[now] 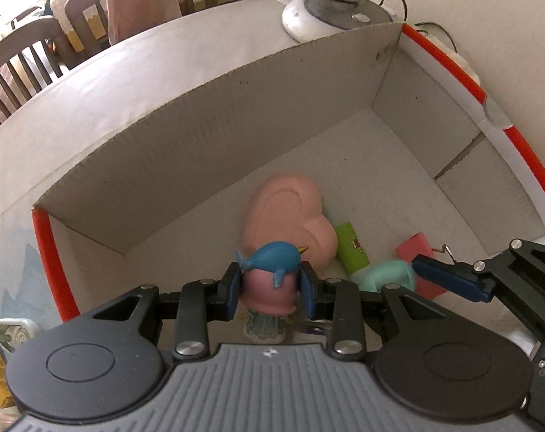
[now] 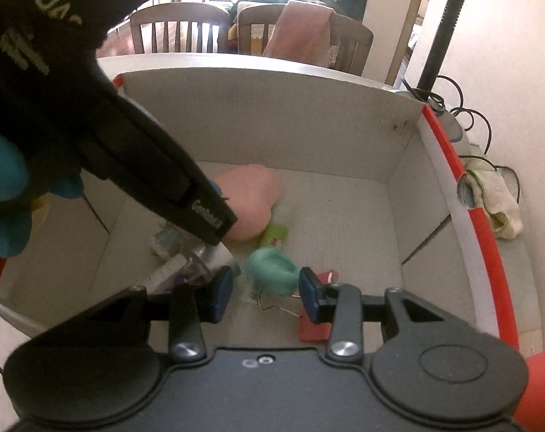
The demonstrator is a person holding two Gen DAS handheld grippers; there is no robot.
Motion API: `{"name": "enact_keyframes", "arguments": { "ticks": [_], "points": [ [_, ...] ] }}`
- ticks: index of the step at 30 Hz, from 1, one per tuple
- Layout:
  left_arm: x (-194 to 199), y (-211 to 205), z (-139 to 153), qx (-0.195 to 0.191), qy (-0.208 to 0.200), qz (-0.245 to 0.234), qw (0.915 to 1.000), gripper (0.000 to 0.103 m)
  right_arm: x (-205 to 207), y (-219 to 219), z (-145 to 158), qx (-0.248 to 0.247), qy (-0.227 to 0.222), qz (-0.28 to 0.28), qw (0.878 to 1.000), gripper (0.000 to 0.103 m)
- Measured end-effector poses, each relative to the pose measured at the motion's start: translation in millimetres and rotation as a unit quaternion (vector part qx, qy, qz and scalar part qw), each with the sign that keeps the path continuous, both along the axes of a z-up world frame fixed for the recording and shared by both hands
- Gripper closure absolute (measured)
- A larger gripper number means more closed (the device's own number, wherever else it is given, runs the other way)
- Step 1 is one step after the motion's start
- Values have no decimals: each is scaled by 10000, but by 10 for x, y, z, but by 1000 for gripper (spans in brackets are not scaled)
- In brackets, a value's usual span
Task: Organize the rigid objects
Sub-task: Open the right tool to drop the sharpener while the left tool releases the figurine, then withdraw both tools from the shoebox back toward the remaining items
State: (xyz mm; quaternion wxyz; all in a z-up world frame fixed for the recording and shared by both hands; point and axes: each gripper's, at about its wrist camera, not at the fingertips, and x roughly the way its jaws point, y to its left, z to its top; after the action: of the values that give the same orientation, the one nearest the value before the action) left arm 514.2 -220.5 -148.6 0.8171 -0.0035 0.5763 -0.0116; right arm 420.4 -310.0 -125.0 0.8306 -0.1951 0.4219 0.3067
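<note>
Lying in the cardboard box: pink heart, green tube; my left tongs pinch the whale toy, right tongs spread, half-hiding a red clip.

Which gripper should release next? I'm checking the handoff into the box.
Left. The left gripper is shut on the whale toy above the cardboard box floor, so it likely only needs opening. The right gripper is open and empty.
</note>
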Motion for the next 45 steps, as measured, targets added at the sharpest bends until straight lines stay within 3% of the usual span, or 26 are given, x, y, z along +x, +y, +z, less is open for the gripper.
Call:
{"name": "enact_keyframes", "arguments": {
  "ticks": [9, 13, 29, 40, 43, 45],
  "points": [
    [-64, 30, 40, -54, -16, 84, 9999, 69, -33, -109, 85, 169, 10, -136, 9998, 52],
    [-146, 39, 137, -86, -185, 122, 9997, 45, -50, -150, 141, 221, 6, -187, 9996, 50],
    [-664, 130, 710, -294, -953, -72, 9950, 45, -104, -258, 630, 925, -129, -600, 9938, 32],
    [-1162, 495, 1101, -577, -1511, -9, 9868, 45, -651, -117, 982, 1237, -364, -571, 9900, 20],
    [-1330, 615, 1186, -644, -1655, 12, 9841, 36, -760, -41, 1044, 1349, -379, -592, 9884, 18],
    [-1455, 708, 1238, -663, -1729, 6, 9827, 36, -845, 17, 1080, 1416, -382, -584, 9875, 17]
  ]
}}
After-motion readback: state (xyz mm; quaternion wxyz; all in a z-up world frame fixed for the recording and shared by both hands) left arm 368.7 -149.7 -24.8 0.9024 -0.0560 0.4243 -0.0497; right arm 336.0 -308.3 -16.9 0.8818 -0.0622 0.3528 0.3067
